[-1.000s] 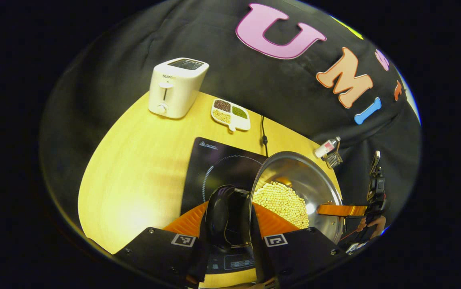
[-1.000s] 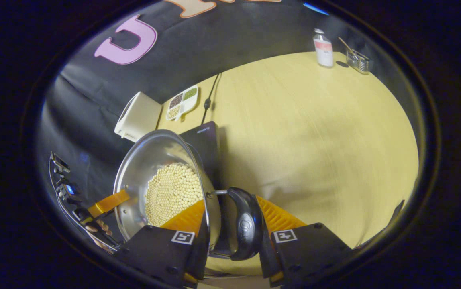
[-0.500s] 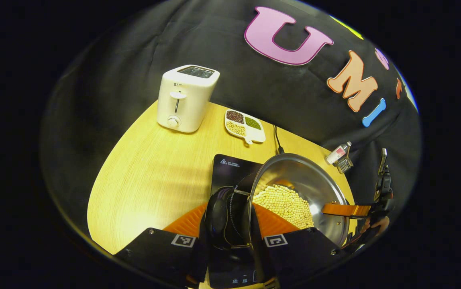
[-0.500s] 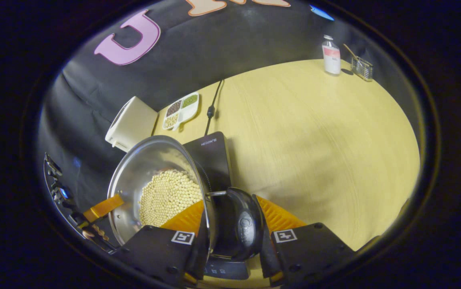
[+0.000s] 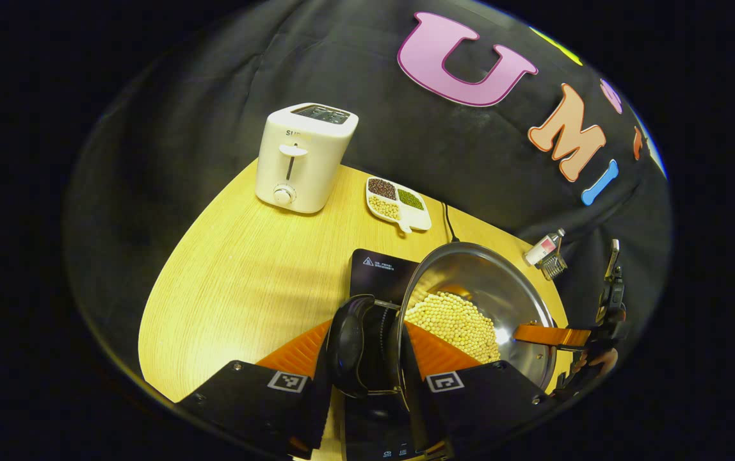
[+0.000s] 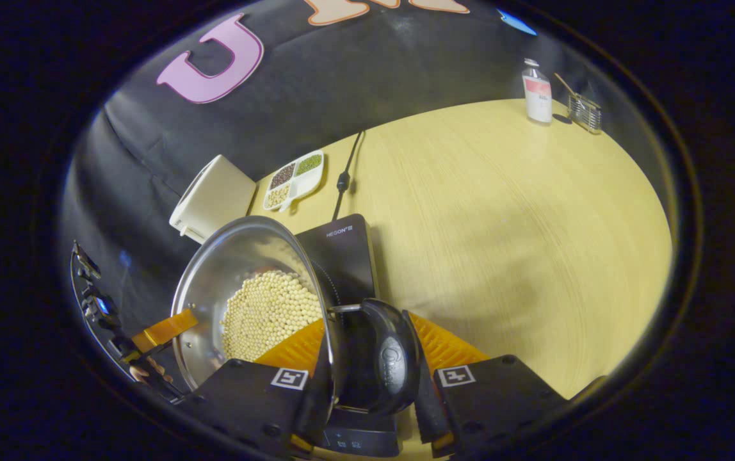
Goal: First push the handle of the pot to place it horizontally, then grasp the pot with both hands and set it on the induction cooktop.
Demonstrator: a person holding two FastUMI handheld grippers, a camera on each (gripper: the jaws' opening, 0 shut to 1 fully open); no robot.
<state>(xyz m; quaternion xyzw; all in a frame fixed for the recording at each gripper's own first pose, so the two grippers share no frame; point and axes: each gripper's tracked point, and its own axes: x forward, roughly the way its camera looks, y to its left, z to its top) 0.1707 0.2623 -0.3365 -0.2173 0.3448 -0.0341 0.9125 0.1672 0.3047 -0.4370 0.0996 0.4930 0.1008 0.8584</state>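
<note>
Your left gripper (image 5: 367, 358) is clamped on one black pot handle (image 5: 349, 346), your right gripper (image 6: 367, 365) on the other; the pot (image 5: 479, 291) of beans hangs between them, over the cooktop (image 6: 342, 253).

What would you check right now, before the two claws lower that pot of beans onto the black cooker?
1. Left claw shut on the pot's black side handle: ok.
2. Right claw shut on the opposite handle: ok.
3. Pot over the induction cooktop: ok, the cooktop lies beneath and behind it, though centring is hard to judge.
4. Pot level: cannot tell from these curved views.
5. Beans all inside the pot: ok, none seen on the table.
6. Bean tray and toaster apart from the cooktop: ok.
</note>
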